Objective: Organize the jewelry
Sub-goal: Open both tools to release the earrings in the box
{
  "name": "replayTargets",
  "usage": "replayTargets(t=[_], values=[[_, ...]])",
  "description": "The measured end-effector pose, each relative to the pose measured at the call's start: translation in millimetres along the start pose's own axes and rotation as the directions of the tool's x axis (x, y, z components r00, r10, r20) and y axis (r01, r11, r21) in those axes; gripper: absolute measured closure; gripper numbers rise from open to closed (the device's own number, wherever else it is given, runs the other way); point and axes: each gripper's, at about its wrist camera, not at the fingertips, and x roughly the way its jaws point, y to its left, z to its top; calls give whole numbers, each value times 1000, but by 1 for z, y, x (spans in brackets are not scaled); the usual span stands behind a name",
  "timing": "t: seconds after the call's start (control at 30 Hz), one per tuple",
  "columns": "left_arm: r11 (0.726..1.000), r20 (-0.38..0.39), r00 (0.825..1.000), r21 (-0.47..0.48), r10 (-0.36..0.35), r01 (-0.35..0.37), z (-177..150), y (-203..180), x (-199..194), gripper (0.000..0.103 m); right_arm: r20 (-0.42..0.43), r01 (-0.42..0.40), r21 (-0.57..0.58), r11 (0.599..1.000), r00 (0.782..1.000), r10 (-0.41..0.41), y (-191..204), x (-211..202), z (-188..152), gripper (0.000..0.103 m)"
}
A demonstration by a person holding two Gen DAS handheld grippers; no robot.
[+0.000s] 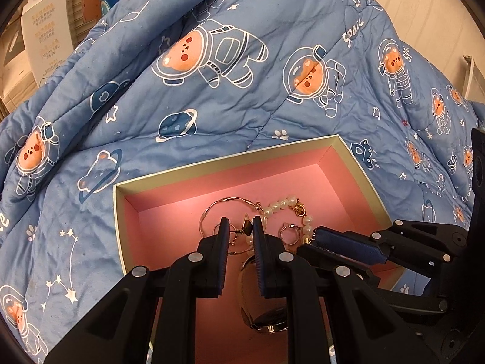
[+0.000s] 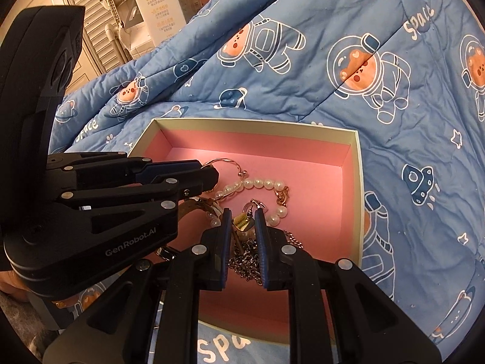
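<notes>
An open box (image 1: 224, 157) (image 2: 254, 123) with a pink inside lies on the quilt. In it are a thin gold bangle (image 1: 212, 206) (image 2: 224, 160), a pearl bracelet (image 1: 282, 204) (image 2: 260, 183), a small hoop earring (image 1: 289, 232), a watch (image 1: 266, 318) and a silver chain (image 2: 245, 261). My left gripper (image 1: 241, 221) (image 2: 212, 173) hangs over the box's left part, shut on a dark stud earring (image 1: 248, 227) whose post spans the pads. My right gripper (image 2: 242, 214) (image 1: 307, 239) is beside it, shut on a gold charm earring (image 2: 242, 221) above the chain.
A rumpled blue quilt (image 1: 242, 91) (image 2: 379, 151) printed with astronaut bears surrounds the box and rises behind it. White cartons (image 1: 45, 30) (image 2: 160, 6) and a slatted door (image 2: 88, 15) stand at the far left.
</notes>
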Motion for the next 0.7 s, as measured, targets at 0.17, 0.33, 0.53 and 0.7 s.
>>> replayTargets(t=[0.17,0.33,0.53,0.7], values=[[1000,-2,1000,-3,-1,1,1,0,0,84,3,-2,2,1000,1000,2,0,0,0,87],[1000,52,999,10,4,-4,2,-2,-9,54,9,-14,12,1000,1000,14,0,-1,0,65],[1000,89,996,20,8,-10,1,-3,-22,41,56,-22,4,1000,998,21,6,-10,-2,49],[999,133,990,-1,37,-38,-4,3,-39,15,103,-21,-9,1000,994,22,11,-21,-6,36]])
